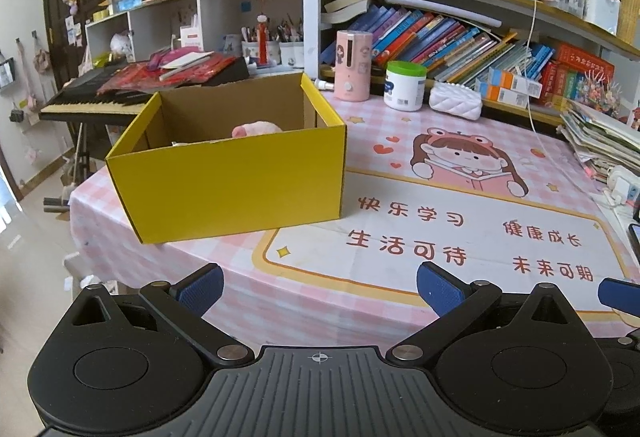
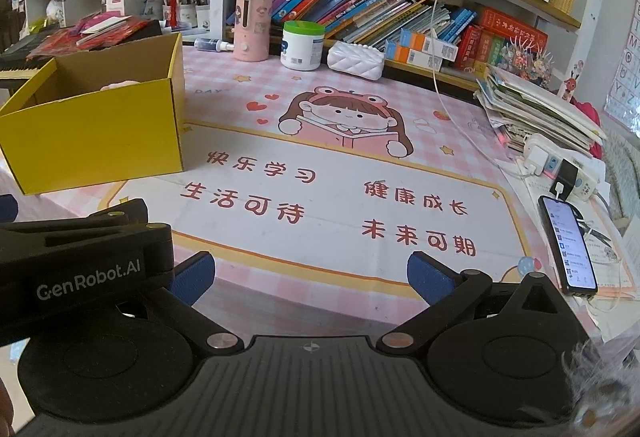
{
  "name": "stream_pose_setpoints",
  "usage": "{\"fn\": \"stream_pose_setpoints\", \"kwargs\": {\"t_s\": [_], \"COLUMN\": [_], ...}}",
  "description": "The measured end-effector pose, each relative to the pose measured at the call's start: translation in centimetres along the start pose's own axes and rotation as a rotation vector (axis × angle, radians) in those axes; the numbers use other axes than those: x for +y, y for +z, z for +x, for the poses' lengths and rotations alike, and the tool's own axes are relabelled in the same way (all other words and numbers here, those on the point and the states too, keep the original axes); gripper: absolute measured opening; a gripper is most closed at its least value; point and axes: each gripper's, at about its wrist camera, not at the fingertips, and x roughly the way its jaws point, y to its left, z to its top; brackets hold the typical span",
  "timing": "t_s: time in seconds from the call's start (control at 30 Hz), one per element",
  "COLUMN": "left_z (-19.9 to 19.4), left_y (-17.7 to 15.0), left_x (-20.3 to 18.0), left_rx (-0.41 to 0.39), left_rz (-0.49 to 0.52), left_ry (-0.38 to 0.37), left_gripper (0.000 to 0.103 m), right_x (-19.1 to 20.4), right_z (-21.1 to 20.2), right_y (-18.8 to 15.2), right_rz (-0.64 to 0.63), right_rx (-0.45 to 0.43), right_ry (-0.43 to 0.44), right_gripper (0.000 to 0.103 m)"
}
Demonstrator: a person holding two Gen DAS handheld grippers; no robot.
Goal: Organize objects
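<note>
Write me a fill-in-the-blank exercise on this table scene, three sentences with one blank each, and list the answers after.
1. The pink plush toy lies inside the open ____ cardboard box.
2. The white tub by the bookshelf has a ____ lid.
3. The left gripper and the right gripper both hover over the pink checked table mat with their blue-padded fingers spread ____, holding nothing.

Missing words: yellow; green; open
</note>
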Motion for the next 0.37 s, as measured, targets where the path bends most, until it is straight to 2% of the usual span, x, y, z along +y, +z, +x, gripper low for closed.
{"fn": "stream_pose_setpoints", "kwargs": {"t_s": [0.37], "left_z": [-0.04], "left_y": [0.15], "left_x": [-0.04], "left_rx": [-0.006], "left_rz": [0.001], "left_ry": [0.006], "left_gripper": [0.103], "right_x": [-0.1], "right_z": [0.08], "right_y": [-0.15], "right_rz": [-0.001], "right_rx": [-0.001], "right_ry": [0.003], "right_gripper": [0.103]}}
